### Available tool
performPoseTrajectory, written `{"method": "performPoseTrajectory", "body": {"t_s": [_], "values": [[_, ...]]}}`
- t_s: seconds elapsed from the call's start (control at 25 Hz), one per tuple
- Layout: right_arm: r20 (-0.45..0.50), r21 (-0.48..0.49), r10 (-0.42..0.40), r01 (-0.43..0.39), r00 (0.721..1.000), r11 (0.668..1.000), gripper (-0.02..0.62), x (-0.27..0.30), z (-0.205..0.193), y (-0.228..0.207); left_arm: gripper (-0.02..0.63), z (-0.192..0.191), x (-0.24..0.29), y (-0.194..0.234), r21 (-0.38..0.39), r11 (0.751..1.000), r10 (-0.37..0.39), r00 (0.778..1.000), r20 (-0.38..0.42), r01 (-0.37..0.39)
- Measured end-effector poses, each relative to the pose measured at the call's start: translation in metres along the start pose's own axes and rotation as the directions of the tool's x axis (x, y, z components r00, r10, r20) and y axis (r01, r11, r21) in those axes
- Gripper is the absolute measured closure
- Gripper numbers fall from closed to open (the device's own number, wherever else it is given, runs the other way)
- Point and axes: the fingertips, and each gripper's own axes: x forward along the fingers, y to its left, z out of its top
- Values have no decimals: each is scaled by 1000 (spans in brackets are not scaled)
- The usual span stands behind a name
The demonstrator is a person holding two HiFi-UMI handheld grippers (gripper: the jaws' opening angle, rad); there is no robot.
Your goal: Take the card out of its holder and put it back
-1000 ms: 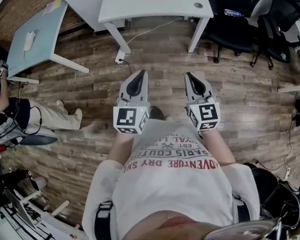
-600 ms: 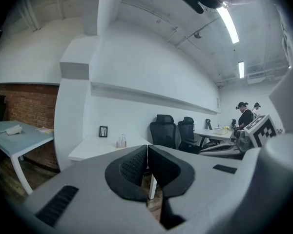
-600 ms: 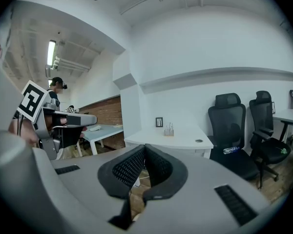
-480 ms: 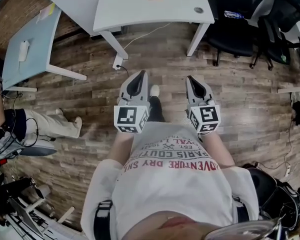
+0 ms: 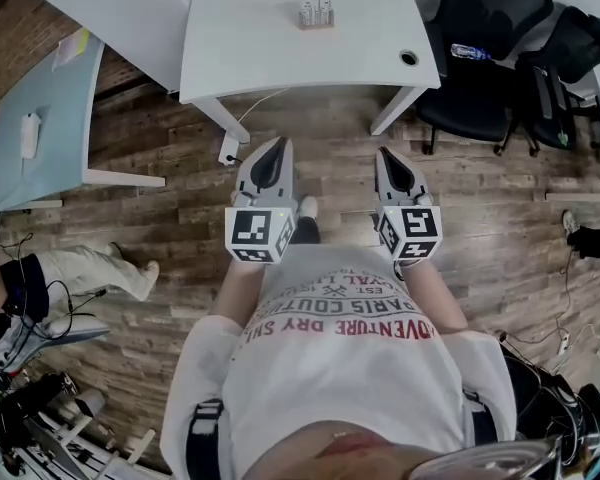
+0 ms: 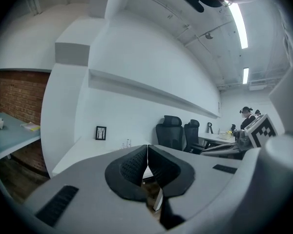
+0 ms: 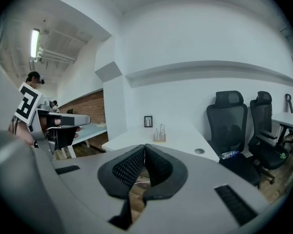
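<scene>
Wooden flooring fills the head view below a white desk (image 5: pixel 280 58), and the card holder (image 5: pixel 317 14) is stood toward the desk's far side. The left gripper (image 5: pixel 277 145) and right gripper (image 5: pixel 385 155) are held side by side short of the desk's near edge, pointing at it. The card holder lies ahead between their lines, so neither is judged nearer.

Through the left gripper view the jaws are seen pressed together, empty, with the card holder (image 6: pixel 126 144) tiny on the desk (image 6: pixel 88 154) beyond.

Through the right gripper view the jaws are likewise closed on nothing and held nearly level. The card holder (image 7: pixel 159 135) is seen just above their tips on the desk (image 7: pixel 181 140), its base apparently crosswise; the card cannot be made out
</scene>
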Motion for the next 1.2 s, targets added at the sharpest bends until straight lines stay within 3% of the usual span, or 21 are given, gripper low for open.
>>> {"method": "performPoseTrajectory", "body": {"t_s": [0.24, 0.52, 0.84, 1.0, 1.2], "values": [[-2, 23, -53, 53, 999, 998, 571, 82, 28, -6, 580, 21, 60, 64, 8, 1000, -22, 1000, -2, 22], [-25, 57, -112, 113, 993, 992, 569, 146, 38, -25, 580, 28, 115, 109, 2, 999, -42, 999, -12, 42], [-46, 29, -31, 32, 998, 999, 569, 198, 43, -45, 580, 19, 165, 122, -17, 1000, -11, 999, -42, 10], [-40, -43, 52, -54, 998, 998, 569, 237, 56, -60, 580, 23, 198, 129, -10, 999, 35, 999, -38, -36], [-26, -49, 134, -135, 991, 990, 569, 290, 80, -97, 580, 34, 252, 133, 0, 996, 85, 995, -45, -85]]}}
